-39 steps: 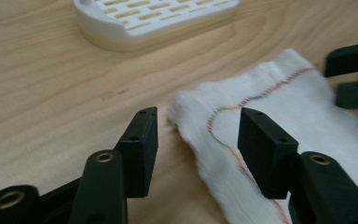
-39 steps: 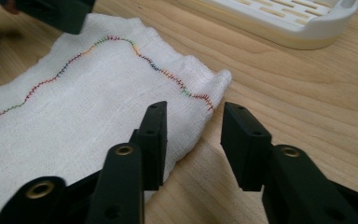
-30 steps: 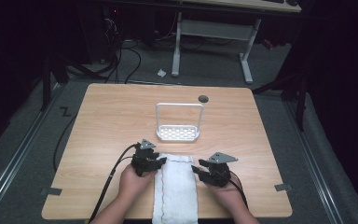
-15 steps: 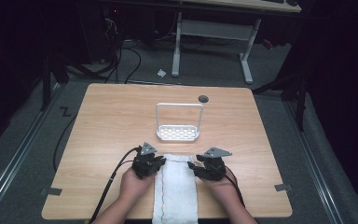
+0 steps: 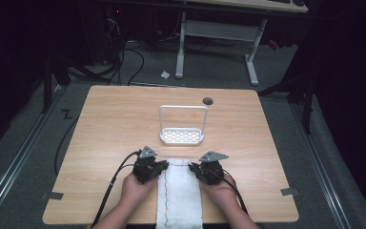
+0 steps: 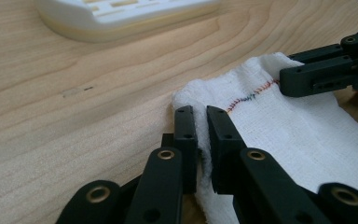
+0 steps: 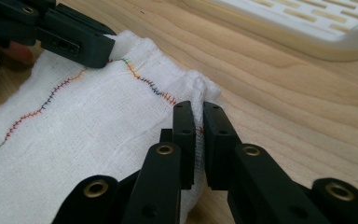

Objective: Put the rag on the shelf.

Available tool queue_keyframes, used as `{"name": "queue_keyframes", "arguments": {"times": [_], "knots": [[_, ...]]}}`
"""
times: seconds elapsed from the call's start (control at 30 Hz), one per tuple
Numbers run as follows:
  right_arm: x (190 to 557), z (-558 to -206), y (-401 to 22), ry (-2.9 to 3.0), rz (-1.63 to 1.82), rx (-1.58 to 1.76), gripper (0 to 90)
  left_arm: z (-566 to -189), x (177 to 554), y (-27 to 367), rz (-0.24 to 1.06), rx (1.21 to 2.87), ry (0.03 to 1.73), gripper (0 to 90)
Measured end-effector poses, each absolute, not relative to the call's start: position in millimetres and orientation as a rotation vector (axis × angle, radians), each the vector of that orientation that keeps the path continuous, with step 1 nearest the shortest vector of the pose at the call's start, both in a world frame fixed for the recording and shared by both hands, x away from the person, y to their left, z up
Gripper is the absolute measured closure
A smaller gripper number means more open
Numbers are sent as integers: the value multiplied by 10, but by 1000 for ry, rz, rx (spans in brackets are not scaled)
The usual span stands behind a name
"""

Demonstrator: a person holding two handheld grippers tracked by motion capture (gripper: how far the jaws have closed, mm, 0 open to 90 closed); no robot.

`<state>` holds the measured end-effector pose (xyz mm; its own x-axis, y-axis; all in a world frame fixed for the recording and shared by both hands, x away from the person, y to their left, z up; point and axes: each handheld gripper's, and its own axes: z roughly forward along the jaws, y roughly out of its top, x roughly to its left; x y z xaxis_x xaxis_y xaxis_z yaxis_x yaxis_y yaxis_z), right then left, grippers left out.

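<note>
A white cloth [image 5: 179, 193] with multicoloured stitching lies flat on the wooden table [image 5: 124, 119] at its near edge. My left gripper [image 5: 164, 166] is shut on the cloth's far left corner; in the left gripper view the cloth [image 6: 289, 121] is pinched between the black jaws of the left gripper [image 6: 202, 122]. My right gripper [image 5: 193, 167] is shut on the far right corner, and the cloth [image 7: 88, 130] bunches between the jaws of the right gripper [image 7: 199, 120]. Each view also shows the other gripper farther off.
A white slotted rack [image 5: 182, 136] with an upright wire frame stands just beyond the cloth, its base [image 6: 121, 14] [image 7: 307, 23] close ahead of both grippers. A dark round hole [image 5: 208, 100] sits in the table farther back. Desk legs and cables stand on the floor behind.
Both grippers have moved inward and slightly forward onto the cloth's far corners and now pinch them. The cloth's far edge is a little bunched.
</note>
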<state>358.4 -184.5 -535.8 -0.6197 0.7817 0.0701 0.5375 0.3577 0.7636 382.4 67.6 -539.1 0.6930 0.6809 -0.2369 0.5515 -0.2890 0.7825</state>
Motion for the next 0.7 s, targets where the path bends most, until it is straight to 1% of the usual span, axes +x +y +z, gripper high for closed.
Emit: {"name": "queue_keyframes", "arguments": {"times": [0.1, 0.2, 0.3, 0.43, 0.5, 0.53, 0.57, 0.6, 0.63, 0.7], "knots": [[3519, -5300, -1854, 2280, 1160, 1152, 855, -5381, 3801, 705, 159, 1941, 936, 834], [3401, -5187, -1863, 2227, 1209, 1087, 857, -5337, 3738, 698, 179, 1918, 910, 835], [3363, -5127, -1872, 2201, 1236, 1063, 855, -5276, 3707, 695, 190, 1889, 898, 835], [3314, -5021, -1873, 2151, 1253, 1009, 855, -5110, 3670, 713, 217, 1864, 879, 836], [3330, -4899, -1874, 2134, 1282, 977, 856, -5010, 3632, 731, 244, 1839, 867, 836], [3330, -4899, -1874, 2134, 1282, 977, 856, -4959, 3611, 737, 269, 1829, 862, 836], [3332, -4799, -1873, 2108, 1292, 955, 856, -4910, 3597, 735, 282, 1819, 853, 836], [3332, -4799, -1873, 2108, 1292, 955, 856, -4855, 3587, 738, 299, 1811, 846, 836], [3339, -4696, -1867, 2081, 1316, 930, 856, -4798, 3581, 747, 318, 1794, 844, 837], [3342, -4644, -1863, 2066, 1328, 920, 856, -4688, 3595, 753, 311, 1765, 836, 837]]}}
